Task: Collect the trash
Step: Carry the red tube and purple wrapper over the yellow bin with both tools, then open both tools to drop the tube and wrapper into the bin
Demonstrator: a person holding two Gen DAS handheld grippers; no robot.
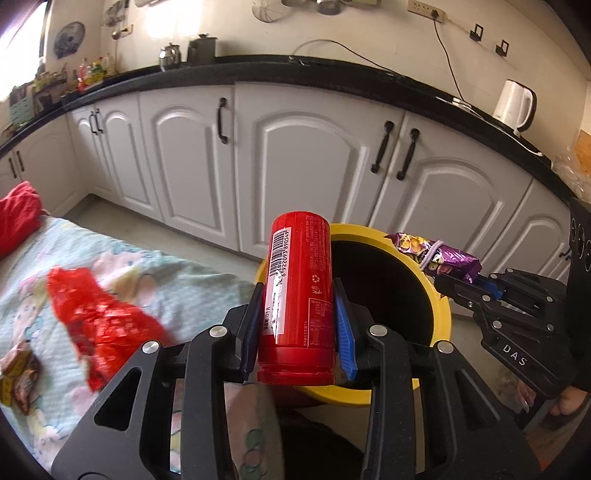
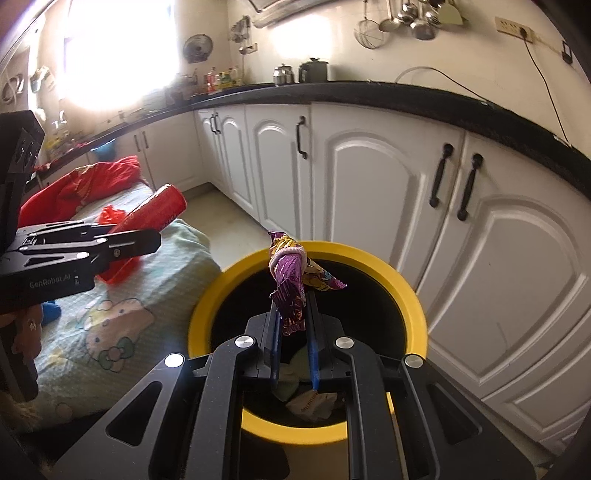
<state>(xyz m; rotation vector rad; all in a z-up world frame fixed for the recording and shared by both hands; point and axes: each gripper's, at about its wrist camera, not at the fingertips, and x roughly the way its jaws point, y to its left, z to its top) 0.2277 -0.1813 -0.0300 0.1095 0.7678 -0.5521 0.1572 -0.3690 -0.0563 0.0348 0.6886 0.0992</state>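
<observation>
- From the left wrist we look forward along the jaws, close over the round yellow-rimmed black bin (image 1: 441, 314).
- From the right wrist we look down into that bin (image 2: 413, 306); both views share it and the white arched-panel cabinet doors (image 1: 306, 170) (image 2: 369, 184).

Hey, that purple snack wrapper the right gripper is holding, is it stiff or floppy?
Probably floppy: the purple snack wrapper is crumpled foil, sagging and flaring above the right gripper. It looks light, and the rubber band around it likely keeps it bunched. It hangs over the yellow bin.

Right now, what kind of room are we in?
Most likely a home kitchen: a black countertop over white cabinet doors, an electric kettle by a wall socket, and ladles and strainers hanging on the wall.
</observation>
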